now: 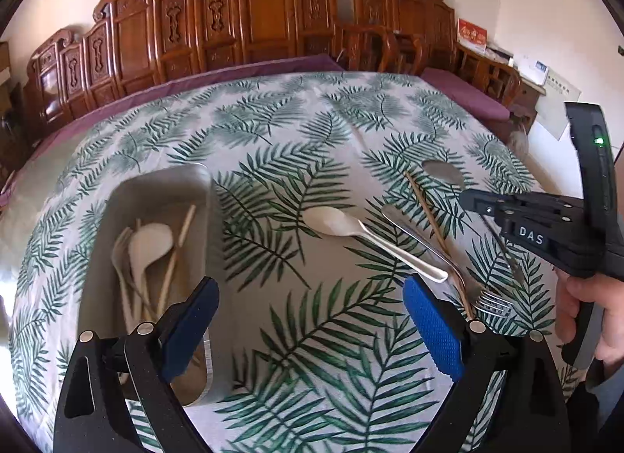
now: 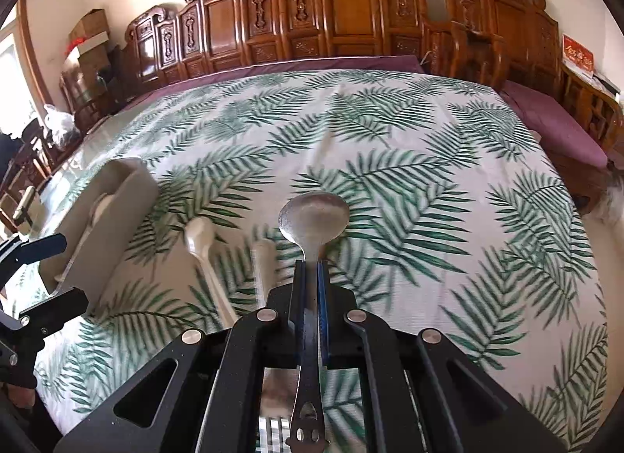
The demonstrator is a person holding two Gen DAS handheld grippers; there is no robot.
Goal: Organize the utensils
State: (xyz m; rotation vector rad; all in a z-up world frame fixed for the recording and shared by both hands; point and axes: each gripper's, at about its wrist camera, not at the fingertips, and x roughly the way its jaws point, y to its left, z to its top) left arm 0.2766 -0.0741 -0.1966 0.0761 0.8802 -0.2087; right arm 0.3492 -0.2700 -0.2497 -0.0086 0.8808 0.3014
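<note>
A leaf-print tablecloth (image 2: pixel 409 164) covers the table. The right gripper (image 2: pixel 311 269) is clamped on a metal spoon's (image 2: pixel 314 215) handle — carry it level to the tray (image 1: pixel 156 188), then lower gently. The left gripper (image 1: pixel 308 320) hangs open, empty.

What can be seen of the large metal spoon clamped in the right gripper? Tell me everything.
The large metal spoon is dull grey steel with a broad round bowl, scuffed and matt, and a flat dark handle ending in cut-out holes. The right gripper is shut on its neck, blue pads on both sides. It points away from the camera, lifted above the leaf-print tablecloth, touching nothing else.
</note>
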